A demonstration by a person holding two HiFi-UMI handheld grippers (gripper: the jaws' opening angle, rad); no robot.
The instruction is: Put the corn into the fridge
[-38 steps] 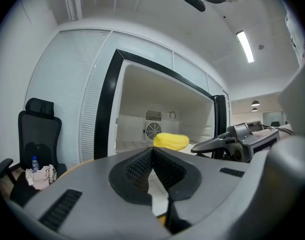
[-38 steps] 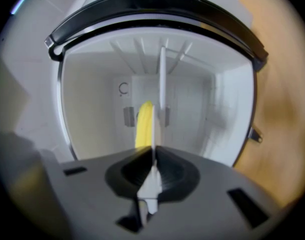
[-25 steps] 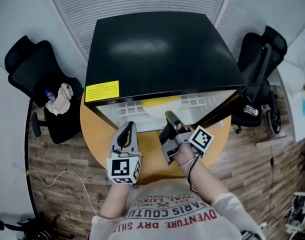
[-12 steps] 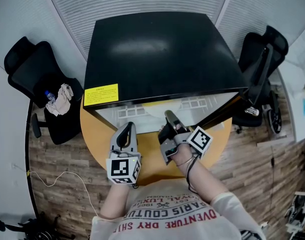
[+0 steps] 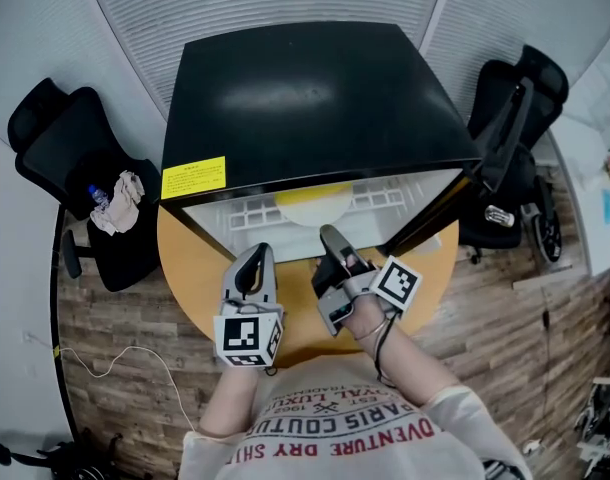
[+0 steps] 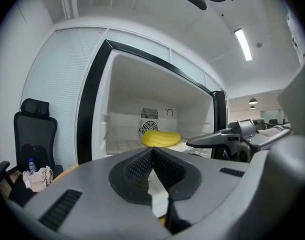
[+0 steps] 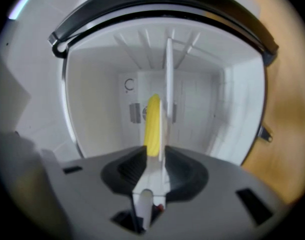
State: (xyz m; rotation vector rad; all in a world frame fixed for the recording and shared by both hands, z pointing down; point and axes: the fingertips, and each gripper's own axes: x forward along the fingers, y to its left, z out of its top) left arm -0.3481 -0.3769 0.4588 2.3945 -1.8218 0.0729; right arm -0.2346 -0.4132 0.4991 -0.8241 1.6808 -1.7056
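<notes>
while i steer from afar, the black box-shaped fridge [image 5: 305,88] stands on the round orange wooden surface [image 5: 190,268], its door [image 5: 505,133] swung out at the fridge's right side. the yellow corn cob [image 5: 315,192] lies inside the fridge on the white ribbed floor, toward the back wall, just in front of the vent grille [image 6: 149,115]. both grippers hover just outside the fridge's opening, above the surface. my left gripper [image 5: 257,256] has its jaws pressed together at the tips, nothing between them. my right gripper [image 5: 330,238], turned on its side and nearer the opening, shows only a narrow slit between its jaws, empty. the corn sits beyond that slit, well apart from it.
</notes>
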